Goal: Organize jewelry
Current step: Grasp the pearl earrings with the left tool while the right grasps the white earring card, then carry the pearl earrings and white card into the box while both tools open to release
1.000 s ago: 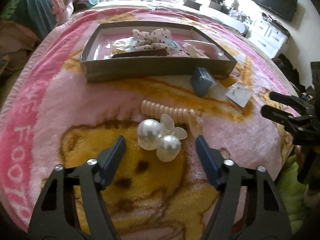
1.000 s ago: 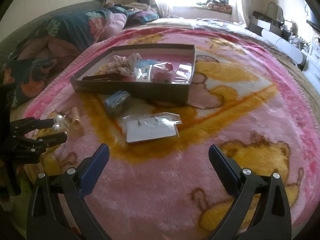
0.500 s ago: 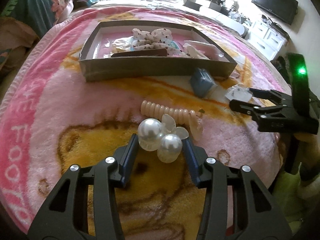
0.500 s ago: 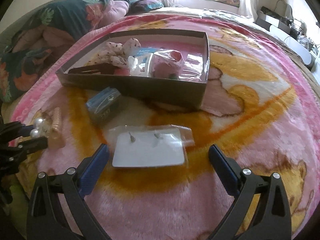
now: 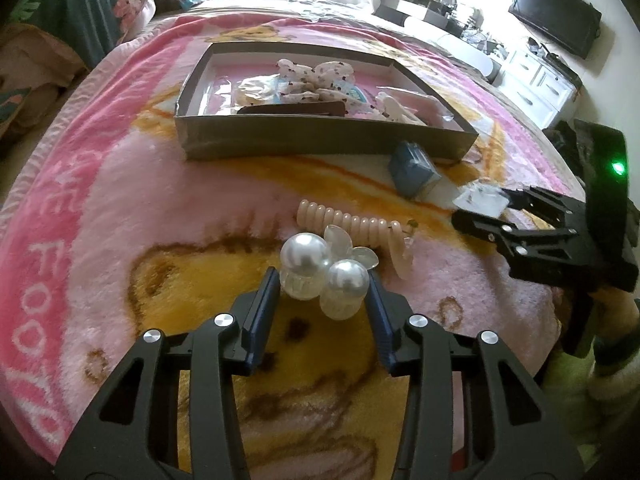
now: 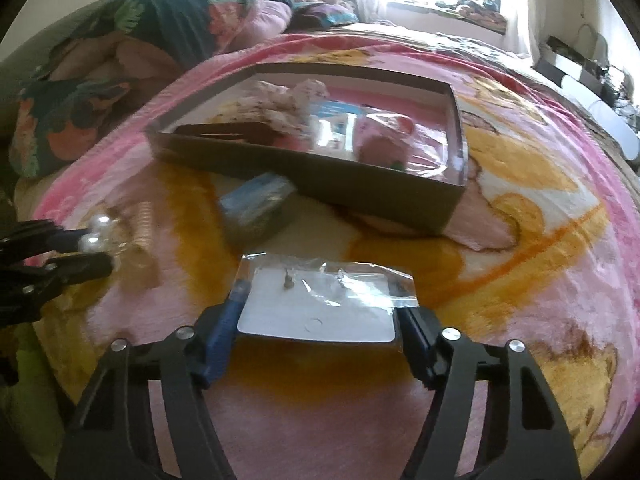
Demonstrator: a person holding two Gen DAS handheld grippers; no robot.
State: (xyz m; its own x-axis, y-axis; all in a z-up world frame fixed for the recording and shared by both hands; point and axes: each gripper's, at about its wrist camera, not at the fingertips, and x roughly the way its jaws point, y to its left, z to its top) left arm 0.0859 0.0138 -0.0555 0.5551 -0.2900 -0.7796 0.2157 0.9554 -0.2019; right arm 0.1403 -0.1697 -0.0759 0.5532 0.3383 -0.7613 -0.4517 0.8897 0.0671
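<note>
Two grippers work over a bed whose pink and yellow cartoon blanket (image 5: 120,200) fills both views. Well ahead of both grippers lies a shallow grey cardboard tray (image 5: 320,142), holding a spotted fabric bow (image 5: 316,76), a dark brown flat piece (image 5: 292,109) against its near wall, and clear plastic packets (image 6: 400,148) toward its right end. Just short of the tray's near wall, between the tray and the right gripper, sits a small blue box (image 6: 256,204).

The left gripper (image 5: 324,292) has its blue-padded fingers (image 5: 266,300) on either side of a pearl hair clip (image 5: 320,276), two large pearls with clear petals; the jaws have just been closing and now press the clip from both sides. Just beyond the clip, touching it, lies a beige spiral hair tie (image 5: 352,224) stretched across the blanket.

The right gripper (image 6: 320,304) straddles an earring card in a clear bag (image 6: 324,300), a white card carrying small studs. Its jaws have just been closing, and the fingers stand at the bag's left and right edges; whether they already squeeze it cannot be told. In the left wrist view this gripper reaches in from the right, its tips at the same bag.
</note>
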